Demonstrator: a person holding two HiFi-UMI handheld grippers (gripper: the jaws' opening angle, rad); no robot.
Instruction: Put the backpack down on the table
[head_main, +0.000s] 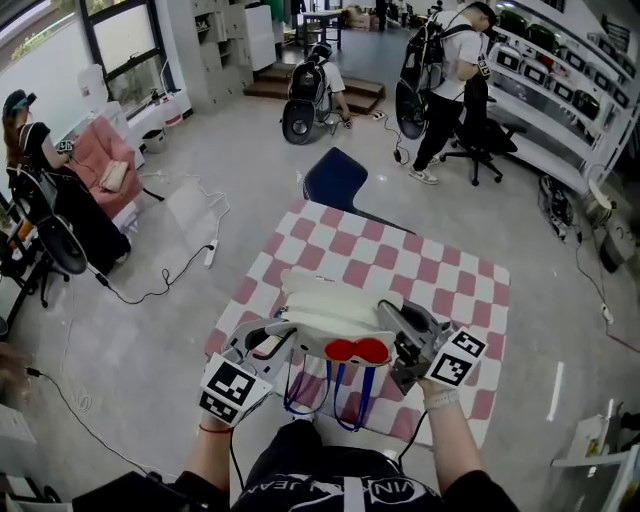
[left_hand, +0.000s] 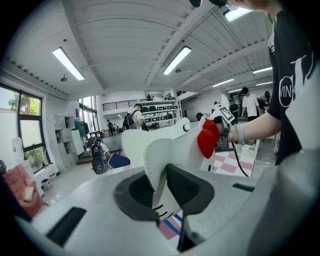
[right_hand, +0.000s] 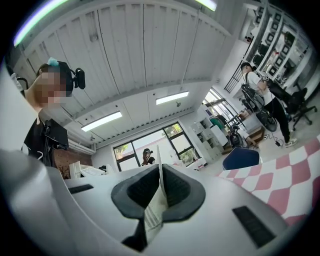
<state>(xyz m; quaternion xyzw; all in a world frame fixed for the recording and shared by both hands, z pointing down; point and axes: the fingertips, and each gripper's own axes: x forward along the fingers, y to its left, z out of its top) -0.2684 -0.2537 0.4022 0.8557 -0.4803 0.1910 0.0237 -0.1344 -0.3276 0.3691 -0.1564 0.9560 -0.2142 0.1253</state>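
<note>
Now, backpack (head_main: 330, 315): a white bag with a red bow (head_main: 357, 350) is hanging between the two grippers, over the near part of the counter (head_main: 450, 280); whether its underside is touching the checked cloth cannot be told.
Left gripper (head_main: 285, 342): it is clamping one side of the backpack, coming at it from the person's left.
Left fingers, own view: the dark fingers (left_hand: 187, 187) are pressing together on a white ear-shaped flap of the backpack (left_hand: 165, 150). The flap is standing up between them and carrying thin black whisker lines at its lower end, and the left gripper (left_hand: 162, 192) is showing only a narrow gap filled by that flap.
Right gripper (head_main: 390, 322): it is gripping the opposite side of the bag, just beside the red bow.
Right fingers, own view: the fingers (right_hand: 177, 192) are pinching a thin white edge of the backpack (right_hand: 155, 212), which is running upright through the right gripper (right_hand: 159, 192) and poking out above and below the pads.
Straps (head_main: 345, 395): blue straps are dangling from the bag's near side, below the bow, in front of the person's lap.
Counter: pink and white squares are covering it; it is lying mostly beyond the bag.
Chair (head_main: 335, 180): a dark blue chair is standing at the counter's far edge, well apart from the bag.
</note>
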